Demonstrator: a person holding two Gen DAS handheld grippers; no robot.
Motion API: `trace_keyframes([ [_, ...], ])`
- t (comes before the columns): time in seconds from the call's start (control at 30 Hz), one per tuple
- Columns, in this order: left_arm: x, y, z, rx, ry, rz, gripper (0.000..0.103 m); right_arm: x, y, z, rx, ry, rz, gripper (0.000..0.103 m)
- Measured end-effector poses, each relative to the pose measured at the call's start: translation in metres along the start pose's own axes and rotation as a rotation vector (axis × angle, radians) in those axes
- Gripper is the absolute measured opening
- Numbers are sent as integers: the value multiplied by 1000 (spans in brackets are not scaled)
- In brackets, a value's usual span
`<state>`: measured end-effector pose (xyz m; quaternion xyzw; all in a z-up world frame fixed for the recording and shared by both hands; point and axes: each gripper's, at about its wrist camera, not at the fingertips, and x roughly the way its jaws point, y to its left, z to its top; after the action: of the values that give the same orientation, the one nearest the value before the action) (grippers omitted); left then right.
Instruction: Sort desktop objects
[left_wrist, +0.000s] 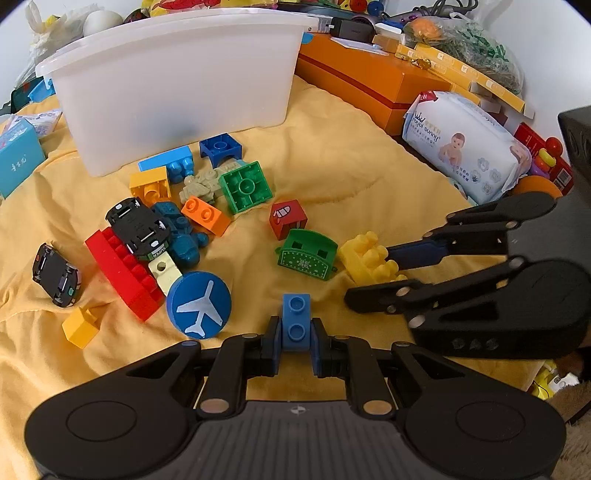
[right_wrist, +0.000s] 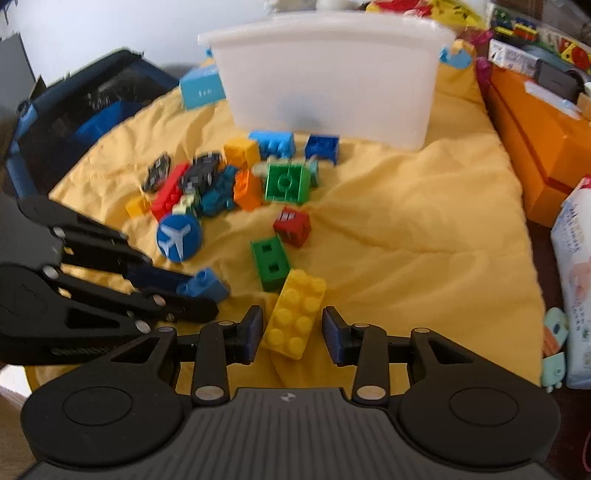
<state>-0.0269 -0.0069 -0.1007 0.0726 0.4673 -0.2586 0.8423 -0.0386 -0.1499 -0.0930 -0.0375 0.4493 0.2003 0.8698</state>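
Clamped in the left tool (left_wrist: 295, 328) sits a small blue brick (left_wrist: 296, 319), pads pressed on both its sides, held over the yellow cloth (left_wrist: 351, 166); that one is picked and, by my reading, wants carrying to the bin; over on the right, the right tool (right_wrist: 293, 328) straddles a yellow brick (right_wrist: 295, 312) lying on the cloth, jaws parted with a gap showing on either side, so nothing gripped there yet; this looks like the pick stage of sorting, one hand loaded, the other lining up; the next move for the right calls for squaring up to the brick's long sides and closing, since the brick lies skewed between the pads; just beyond it a green block (right_wrist: 270, 263) lies almost touching, so a careless squeeze could nudge it; the white tub (left_wrist: 177, 96) stands at the far edge of the cloth, its walls cloudy; a faint bluish shadow shows low inside, but what is in it I cannot tell; the main heap of bricks and toy cars (left_wrist: 138, 225) waits in front of it, unsorted.
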Motion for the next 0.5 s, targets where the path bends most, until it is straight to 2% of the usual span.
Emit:
trace_keyframes([
  [0.1, 0, 0, 0, 3, 0, 0, 18, 1, 6, -3, -55, -19, -24, 39],
  [0.2, 1, -1, 1, 3, 0, 0, 18, -1, 13, -5, -122, -21, -38, 27],
  [0.4, 1, -1, 0, 4, -3, 2, 18, -18, 15, -5, -238, -45, -153, 27],
  [0.5, 1, -2, 0, 7, -5, 5, 18, -9, 7, -9, -188, -13, -132, 27],
])
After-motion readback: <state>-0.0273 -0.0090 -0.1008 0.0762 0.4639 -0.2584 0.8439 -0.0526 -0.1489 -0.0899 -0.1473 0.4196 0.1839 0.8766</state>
